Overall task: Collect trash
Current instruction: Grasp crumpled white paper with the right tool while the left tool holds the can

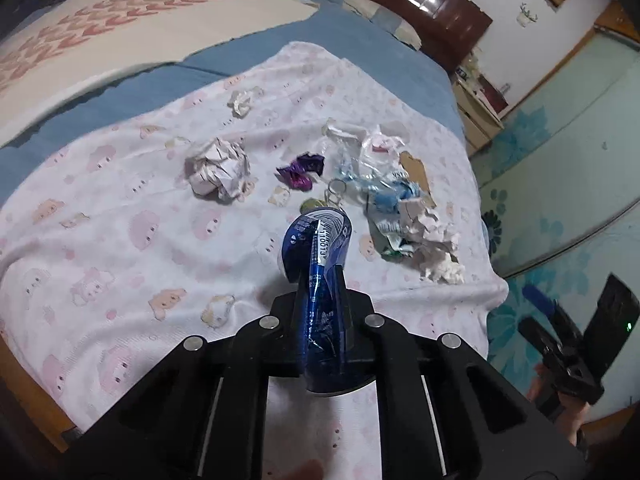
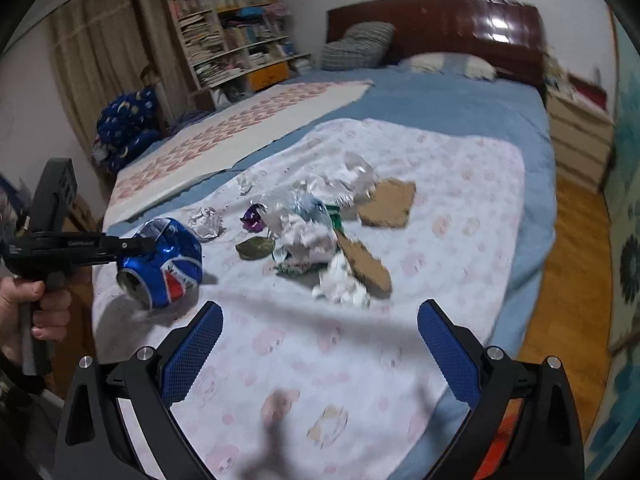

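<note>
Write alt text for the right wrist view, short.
The left gripper, held in a hand at the left edge, clamps a crushed blue soda can above a pink-patterned sheet on a bed. The right gripper stands open and empty in front. Crumpled paper, cardboard and wrappers lie beyond.

The left gripper [image 1: 320, 280] was a matte black plastic frame of angled linkage arms pinned with round silver pivot bolts, thin pale rods running along slots in its body. Seen from the side, it showed a black pistol-style handle with a boxy block on top. The right gripper [image 2: 320, 344] had the same black frame and silver bolts, its two fingers [image 2: 192, 356] faced with blue, finely dimpled rubber pads, and an orange-red patch on its lower right side
</note>
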Demonstrator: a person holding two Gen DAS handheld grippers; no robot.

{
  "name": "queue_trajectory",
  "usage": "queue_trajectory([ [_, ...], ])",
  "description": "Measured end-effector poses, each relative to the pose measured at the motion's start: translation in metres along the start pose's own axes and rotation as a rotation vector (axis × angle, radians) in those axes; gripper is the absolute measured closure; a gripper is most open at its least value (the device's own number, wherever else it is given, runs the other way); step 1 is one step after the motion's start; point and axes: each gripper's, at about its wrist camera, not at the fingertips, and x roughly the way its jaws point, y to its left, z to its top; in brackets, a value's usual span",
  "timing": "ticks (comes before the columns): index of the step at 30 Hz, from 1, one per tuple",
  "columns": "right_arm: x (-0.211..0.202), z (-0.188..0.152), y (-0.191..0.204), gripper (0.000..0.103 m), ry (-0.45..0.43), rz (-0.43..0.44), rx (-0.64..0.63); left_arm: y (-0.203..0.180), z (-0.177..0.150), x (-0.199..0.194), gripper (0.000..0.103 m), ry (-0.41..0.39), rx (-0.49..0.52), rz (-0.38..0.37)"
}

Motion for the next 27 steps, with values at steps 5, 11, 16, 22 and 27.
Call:
queue_trajectory([
  [5,0.011,0.024,0.011,0.015,-0.032,0.038,-0.106,-0.002,0.0,-0.003,0.095,-0.012,-0.029,-0.022],
  [11,0.074,0.058,0.037,0.025,0.088,-0.018,-0.338,0.005,0.0,-0.017,0.095,-0.033,-0.061,-0.081],
  [16,0.118,0.059,0.034,0.055,0.186,-0.022,-0.324,0.005,0.001,-0.02,0.095,-0.044,-0.065,-0.093],
  [22,0.119,0.066,0.032,0.068,0.156,0.047,-0.25,0.006,0.005,-0.031,0.095,-0.074,-0.074,-0.117],
  [27,0.105,0.067,0.032,0.071,0.153,0.092,-0.226,0.017,0.009,-0.043,0.097,-0.118,-0.104,-0.102],
])
